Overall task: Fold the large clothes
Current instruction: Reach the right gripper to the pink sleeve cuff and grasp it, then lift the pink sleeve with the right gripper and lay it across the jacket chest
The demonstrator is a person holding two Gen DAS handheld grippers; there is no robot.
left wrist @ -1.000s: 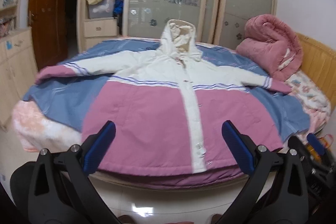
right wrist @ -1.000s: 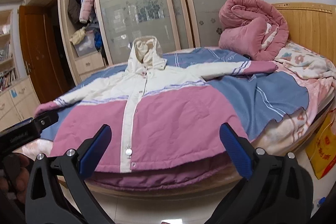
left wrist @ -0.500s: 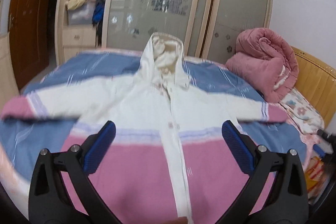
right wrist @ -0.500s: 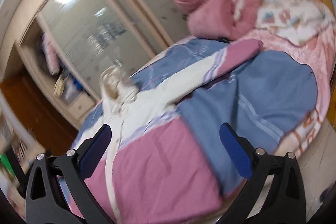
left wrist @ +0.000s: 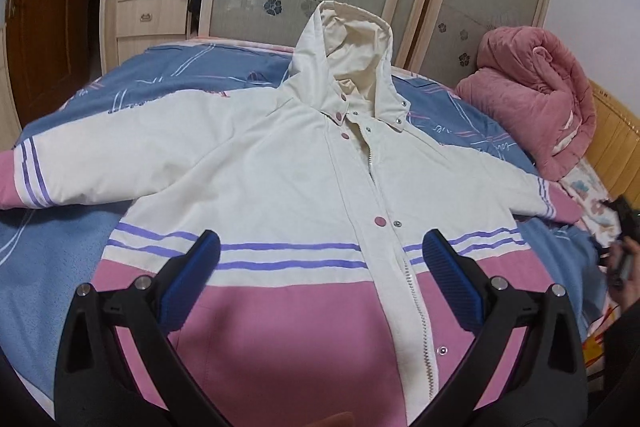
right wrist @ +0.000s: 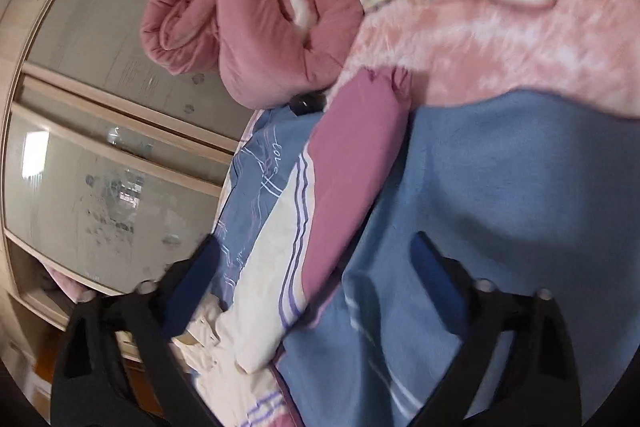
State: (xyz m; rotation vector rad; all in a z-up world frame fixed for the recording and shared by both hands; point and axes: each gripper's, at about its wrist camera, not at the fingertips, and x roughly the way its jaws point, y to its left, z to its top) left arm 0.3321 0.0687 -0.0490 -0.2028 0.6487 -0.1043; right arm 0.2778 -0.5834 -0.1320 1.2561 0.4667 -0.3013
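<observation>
Two black grippers with blue pads hang spread and empty: the left gripper (left wrist: 320, 267) over the chest of the padded cream-and-pink hooded jacket (left wrist: 280, 179), the right gripper (right wrist: 316, 267), jaws just narrowing on nothing, nearing its pink-cuffed sleeve (right wrist: 352, 163). Spread face-up on the blue blanket (right wrist: 500, 187), it looks ready for folding sleeve-first.
</observation>
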